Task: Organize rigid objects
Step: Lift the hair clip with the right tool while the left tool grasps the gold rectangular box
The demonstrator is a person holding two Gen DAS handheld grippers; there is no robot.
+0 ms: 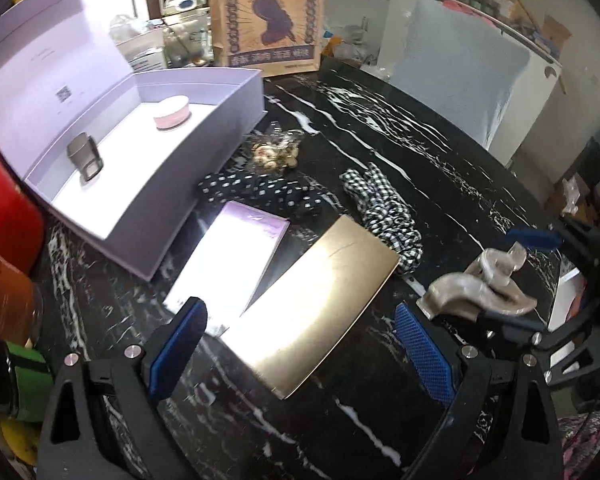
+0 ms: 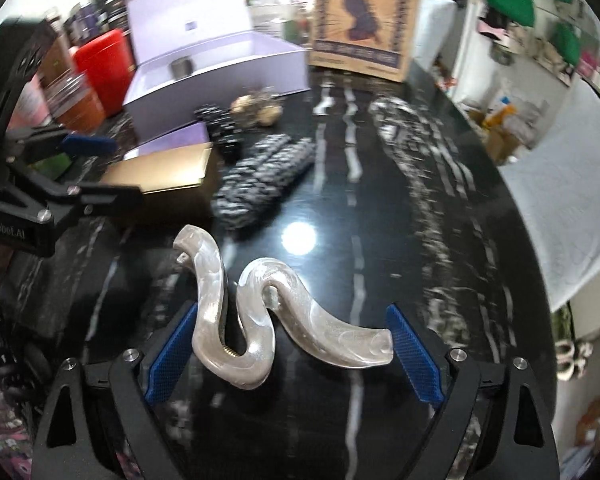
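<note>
A pearly wavy hair clip (image 2: 256, 320) lies between the blue pads of my right gripper (image 2: 292, 348), which closes on its two ends; it also shows in the left wrist view (image 1: 480, 288). My left gripper (image 1: 300, 356) is open and empty, hovering over a gold flat box (image 1: 316, 312) and a lilac-topped white box (image 1: 228, 264). An open lilac gift box (image 1: 204, 148) at the left holds a pink round case (image 1: 172, 114) and a small metal cup (image 1: 85, 158).
On the black marble table (image 1: 380, 140) lie a polka-dot scrunchie (image 1: 256, 194), a gingham scrunchie (image 1: 384, 212) and a bagged trinket (image 1: 274, 152). A brown carton (image 1: 268, 12) stands at the back. A red canister (image 1: 4, 208) and jars stand at the left.
</note>
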